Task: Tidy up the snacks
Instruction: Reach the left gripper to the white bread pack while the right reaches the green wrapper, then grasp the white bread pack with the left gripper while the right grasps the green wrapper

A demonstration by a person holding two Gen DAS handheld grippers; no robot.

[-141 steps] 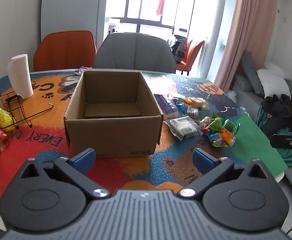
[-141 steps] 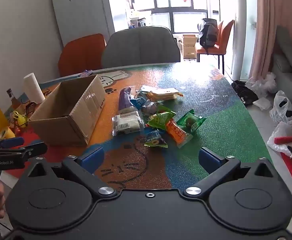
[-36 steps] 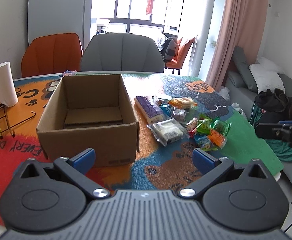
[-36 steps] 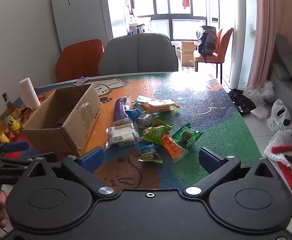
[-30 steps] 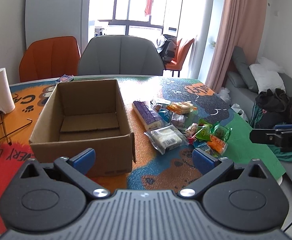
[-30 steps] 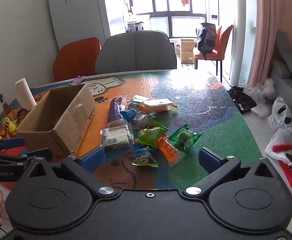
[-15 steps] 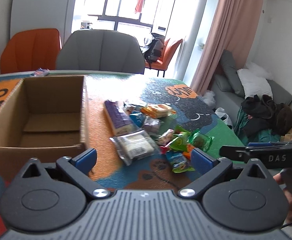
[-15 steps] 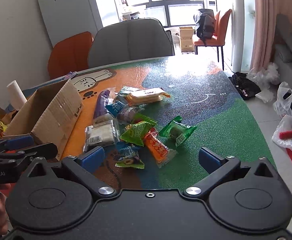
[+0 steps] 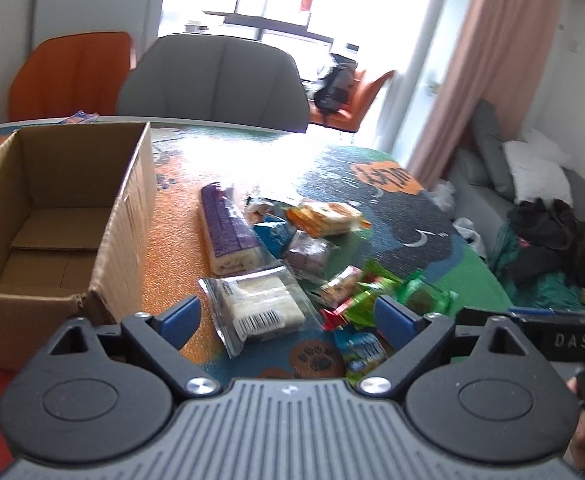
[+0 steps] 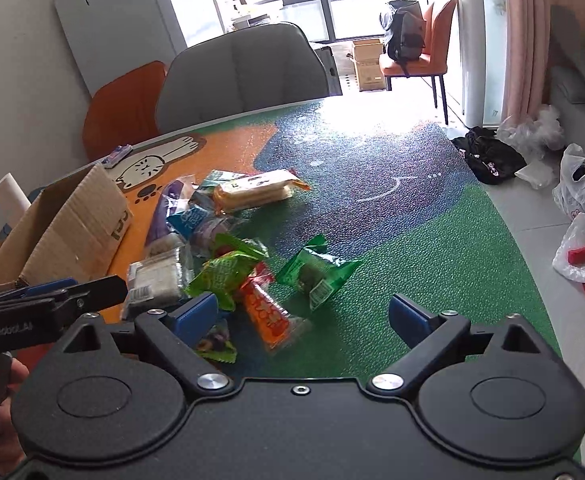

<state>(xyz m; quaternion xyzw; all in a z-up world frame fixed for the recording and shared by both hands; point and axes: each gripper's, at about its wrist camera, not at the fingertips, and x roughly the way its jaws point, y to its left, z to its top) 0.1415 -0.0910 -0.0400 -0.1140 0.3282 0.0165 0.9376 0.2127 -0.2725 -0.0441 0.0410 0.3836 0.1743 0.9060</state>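
Grey upholstered chair (image 10: 244, 80) at far edge of desk (image 10: 392, 208); orange upholstered chair (image 10: 120, 108) beside it. Desk covered by colourful cartoon-cat mat. White paper-towel roll (image 10: 10, 196) on desk. Black backpack (image 10: 404, 36) sits on orange chair with black legs (image 10: 416, 62) by window. Pink curtain (image 9: 488, 64) hangs at right. White plastic bags (image 10: 580, 184) on floor. White pillow (image 9: 540, 172) on grey sofa (image 9: 488, 152).

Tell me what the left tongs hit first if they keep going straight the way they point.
Probably the clear-wrapped white snack pack, lying between the closing left tongs on the table; depth is hard to judge, and nothing is gripped yet.
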